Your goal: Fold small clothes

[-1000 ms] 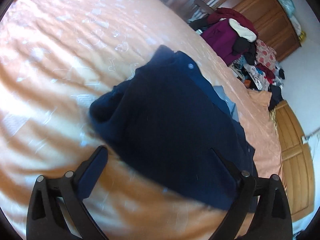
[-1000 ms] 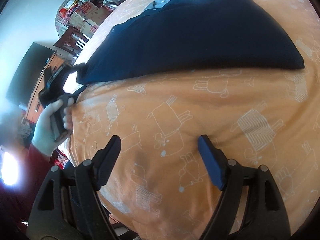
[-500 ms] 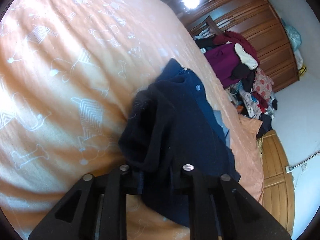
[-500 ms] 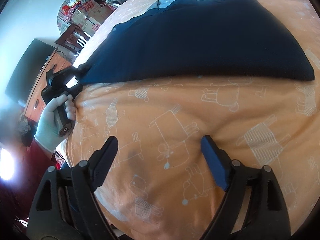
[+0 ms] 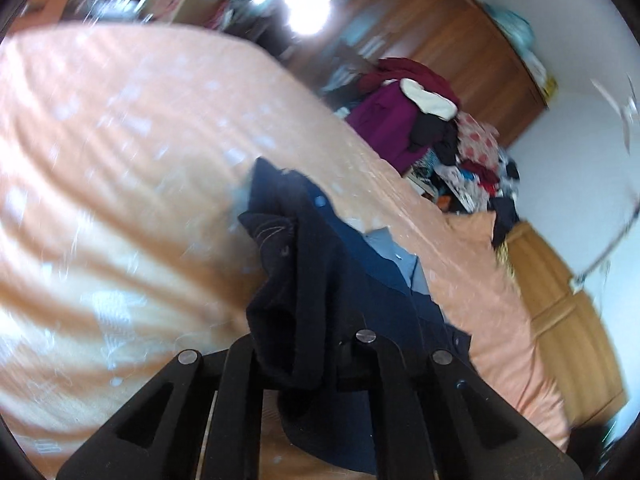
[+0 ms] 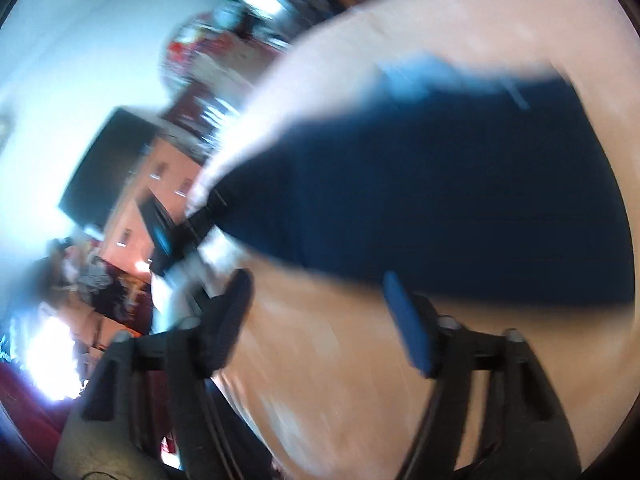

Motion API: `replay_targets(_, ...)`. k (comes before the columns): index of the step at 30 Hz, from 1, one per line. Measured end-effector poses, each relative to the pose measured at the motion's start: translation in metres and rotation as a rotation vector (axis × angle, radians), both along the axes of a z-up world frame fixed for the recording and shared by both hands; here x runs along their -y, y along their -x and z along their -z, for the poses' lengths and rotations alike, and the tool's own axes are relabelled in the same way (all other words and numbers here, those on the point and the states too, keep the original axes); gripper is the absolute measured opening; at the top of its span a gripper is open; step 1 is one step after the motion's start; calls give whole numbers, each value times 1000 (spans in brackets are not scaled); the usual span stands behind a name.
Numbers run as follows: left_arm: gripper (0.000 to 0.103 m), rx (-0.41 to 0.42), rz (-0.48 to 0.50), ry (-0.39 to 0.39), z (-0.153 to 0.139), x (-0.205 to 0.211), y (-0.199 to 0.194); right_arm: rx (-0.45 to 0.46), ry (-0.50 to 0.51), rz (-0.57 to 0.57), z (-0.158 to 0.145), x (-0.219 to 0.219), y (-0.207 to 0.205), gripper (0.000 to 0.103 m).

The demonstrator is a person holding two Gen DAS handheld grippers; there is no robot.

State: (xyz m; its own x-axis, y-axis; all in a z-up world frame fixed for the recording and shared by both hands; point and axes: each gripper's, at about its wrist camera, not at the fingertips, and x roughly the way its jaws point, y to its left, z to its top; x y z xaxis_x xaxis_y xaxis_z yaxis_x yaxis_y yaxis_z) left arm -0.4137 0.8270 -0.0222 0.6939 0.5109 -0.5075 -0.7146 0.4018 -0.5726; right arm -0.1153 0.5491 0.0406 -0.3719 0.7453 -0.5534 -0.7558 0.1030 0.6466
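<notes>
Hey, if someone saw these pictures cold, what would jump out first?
A dark navy garment bunched in the closed left gripper, lifted off the orange bedspread. Behind the bed, a heap of clothes against a wooden wardrobe. The right gripper hangs open beside the cloth.

Garment (image 5: 316,264) on bed (image 5: 120,168) (pile (image 5: 436,128) behind)
</notes>
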Motion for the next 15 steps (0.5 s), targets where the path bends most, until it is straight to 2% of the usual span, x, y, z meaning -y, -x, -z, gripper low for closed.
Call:
replay_targets(2, 7, -47, 38, -61, -12, 12, -13, 15, -49, -45, -29, -48, -6, 89)
replay_targets(3, 7, -71, 63, -91, -17, 19, -20, 14, -53, -88, -41, -80, -5, 94)
replay_targets(5, 7, -129, 125, -154, -29, 35, -36, -18, -32, -188, -50, -140, 1, 95)
replay_targets(6, 7, -154, 159, -186, -33, 44, -47, 13, -1, -219, -52, -173, 8, 97)
replay_targets(8, 8, -195, 217, -236, -40, 59, -64, 77, 82, -320, -45, -231, 27, 98)
replay_targets(9, 8, -204, 239, -247, -41, 65, -69, 109, 119, -317, -39, -250, 31, 98)
replay_targets(11, 8, -205, 277, -245, -41, 72, -83, 107, 179, -355, -22, -276, 40, 98)
replay_targets(13, 8, -217, 300, -252, -40, 79, -94, 107, 248, -332, 7, -289, 36, 98)
replay_targets(14, 9, -228, 319, -258, -40, 82, -100, 85, 258, -321, 16, -288, 31, 88)
replay_targets(15, 10, -244, 344, -263, -39, 85, -108, 59, 243, -292, 21, -283, 23, 53)
